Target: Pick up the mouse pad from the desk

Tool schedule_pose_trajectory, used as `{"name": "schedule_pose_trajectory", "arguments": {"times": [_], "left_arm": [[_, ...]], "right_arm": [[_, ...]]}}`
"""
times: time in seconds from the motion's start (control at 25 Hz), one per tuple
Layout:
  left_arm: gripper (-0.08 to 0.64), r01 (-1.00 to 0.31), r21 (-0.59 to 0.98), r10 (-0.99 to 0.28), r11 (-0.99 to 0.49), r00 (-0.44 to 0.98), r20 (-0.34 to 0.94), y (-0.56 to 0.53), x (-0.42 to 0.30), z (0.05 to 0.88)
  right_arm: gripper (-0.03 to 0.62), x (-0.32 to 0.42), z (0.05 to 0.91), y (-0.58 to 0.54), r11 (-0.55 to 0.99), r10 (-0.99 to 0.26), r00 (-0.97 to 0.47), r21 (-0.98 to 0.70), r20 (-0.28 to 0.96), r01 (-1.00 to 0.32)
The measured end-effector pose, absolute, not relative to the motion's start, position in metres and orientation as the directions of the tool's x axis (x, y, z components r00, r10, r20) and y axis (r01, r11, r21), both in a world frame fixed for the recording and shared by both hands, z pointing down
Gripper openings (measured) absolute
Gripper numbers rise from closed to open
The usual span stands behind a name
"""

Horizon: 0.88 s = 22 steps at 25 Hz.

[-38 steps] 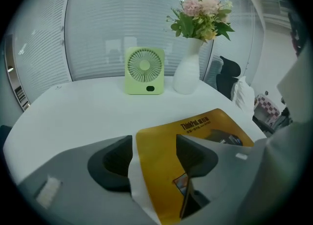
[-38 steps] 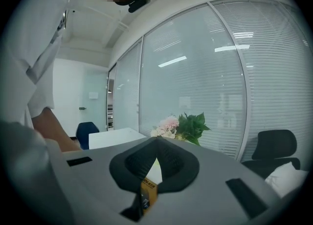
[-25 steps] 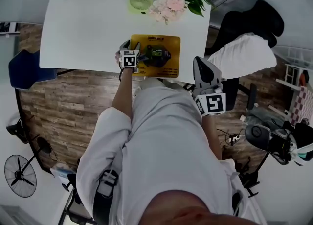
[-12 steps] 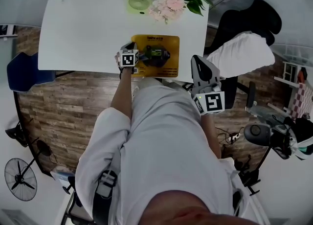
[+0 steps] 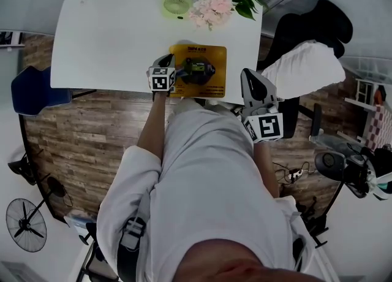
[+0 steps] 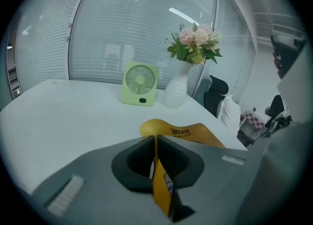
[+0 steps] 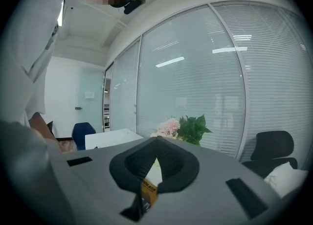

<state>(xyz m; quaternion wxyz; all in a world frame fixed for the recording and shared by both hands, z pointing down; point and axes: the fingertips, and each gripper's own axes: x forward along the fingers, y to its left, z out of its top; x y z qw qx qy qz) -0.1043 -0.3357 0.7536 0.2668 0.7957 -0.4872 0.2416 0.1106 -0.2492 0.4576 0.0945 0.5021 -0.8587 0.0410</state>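
Pad: mouse pad (image 5: 211, 53) is lying near the front edge of the desk (image 5: 110, 35), its left edge bending upward | Left gripper (image 6: 155, 139) is clamping that edge | Right gripper (image 7: 156, 140) is hanging closed and empty, off the desk | Handling: likely behaving as thin, light and floppy; the dark object (image 5: 196, 69) sitting on it is risking a slide.

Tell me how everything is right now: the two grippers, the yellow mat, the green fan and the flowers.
left gripper: shut on the edge of the mouse pad.
right gripper: shut, holding nothing.
mouse pad: near edge pinched and curled up, far part lying on the desk.
fan: standing upright; cannot tell if it is spinning.
vase: upright, with flowers in it.
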Motion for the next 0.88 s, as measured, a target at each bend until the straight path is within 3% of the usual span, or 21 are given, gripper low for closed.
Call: {"name": "schedule_pose_trajectory", "arguments": {"times": [0.52, 0.88], "left_arm": [[0.018, -0.816, 0.055, -0.72, -0.575, 0.537, 0.439, -0.309, -0.05, 0.629], [0.017, -0.8, -0.063, -0.775, -0.597, 0.553, 0.306, -0.294, -0.041, 0.547]], "right_arm": [[-0.001, 0.1, 0.461, -0.246, 0.536, -0.831, -0.527, 0.001, 0.178, -0.844], [-0.002, 0.093, 0.455, -0.245, 0.567, -0.815, -0.56, 0.002, 0.152, -0.824]]}}
